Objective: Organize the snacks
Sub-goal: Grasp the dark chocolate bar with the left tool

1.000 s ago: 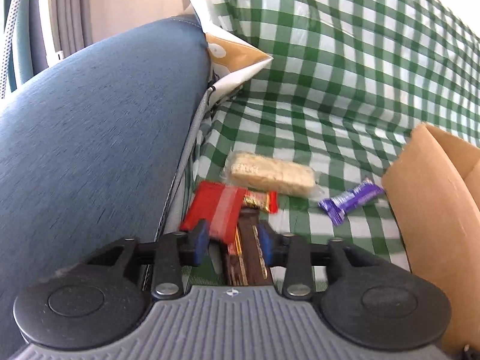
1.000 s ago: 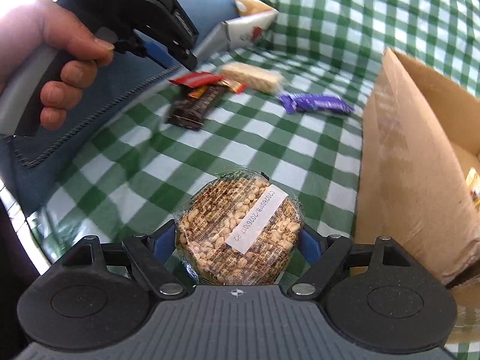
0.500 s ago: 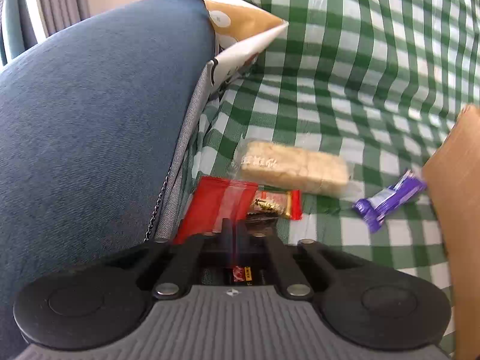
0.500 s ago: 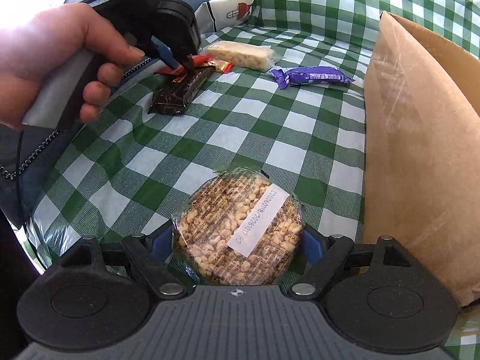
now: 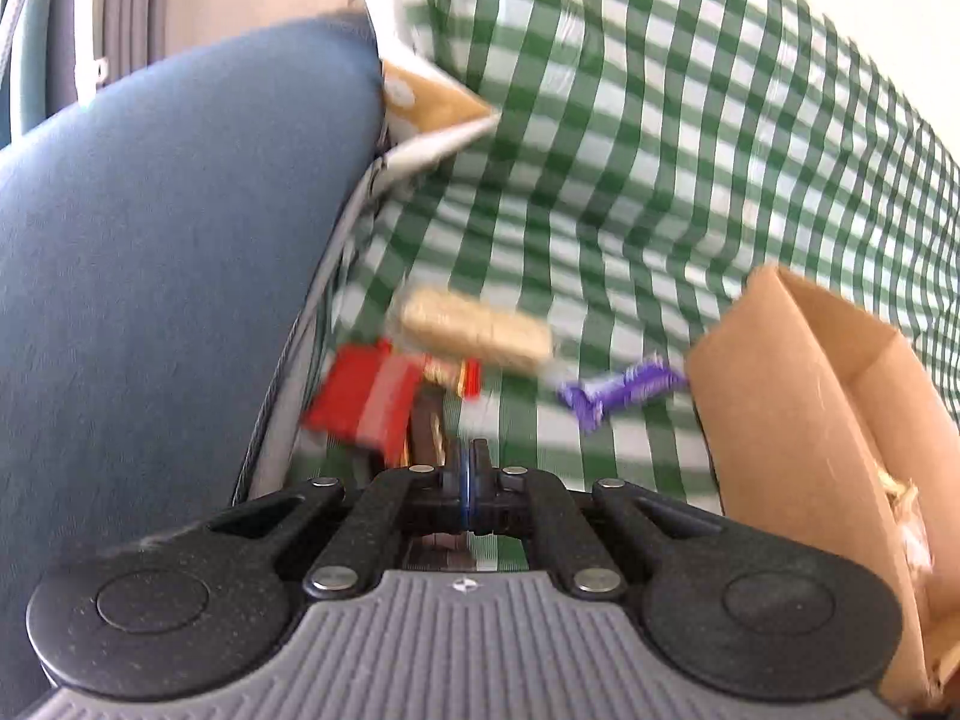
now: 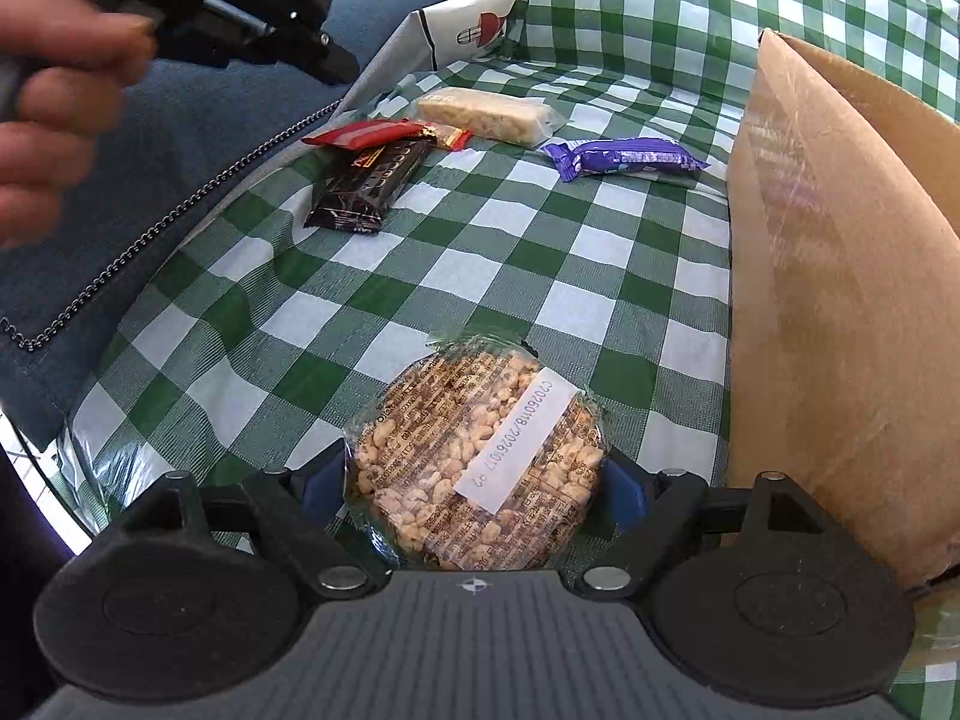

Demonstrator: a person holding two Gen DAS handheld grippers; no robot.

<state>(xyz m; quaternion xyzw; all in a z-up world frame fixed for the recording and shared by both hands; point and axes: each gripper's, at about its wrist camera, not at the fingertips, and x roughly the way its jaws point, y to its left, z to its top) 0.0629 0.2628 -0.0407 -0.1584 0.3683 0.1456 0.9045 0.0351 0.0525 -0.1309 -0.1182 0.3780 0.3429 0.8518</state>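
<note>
Blurred in the left wrist view, my left gripper (image 5: 467, 456) is shut with nothing between its pads. It hangs above the dark chocolate bar (image 5: 429, 432), which lies on the green checked cloth (image 6: 456, 276). The right wrist view shows the left gripper (image 6: 336, 63) raised clear of the dark bar (image 6: 369, 186). My right gripper (image 6: 474, 480) is shut on a round wrapped puffed-grain cake (image 6: 480, 450), with a blue pad on each side. A red packet (image 6: 360, 133), a small red-gold candy (image 6: 450, 135), a pale cereal bar (image 6: 486, 111) and a purple bar (image 6: 624, 157) lie behind.
An open cardboard box (image 6: 840, 276) stands on the right, beside the purple bar. A blue cushion with a zip (image 6: 180, 138) borders the cloth on the left. A white and orange snack bag (image 6: 474, 18) leans at the back. A person's hand (image 6: 54, 90) grips the left gripper's handle.
My left gripper's jaws closed around the dark bar's end, then lifted away empty. The dark bar stays on the cloth. My right gripper keeps still with the round cake.
</note>
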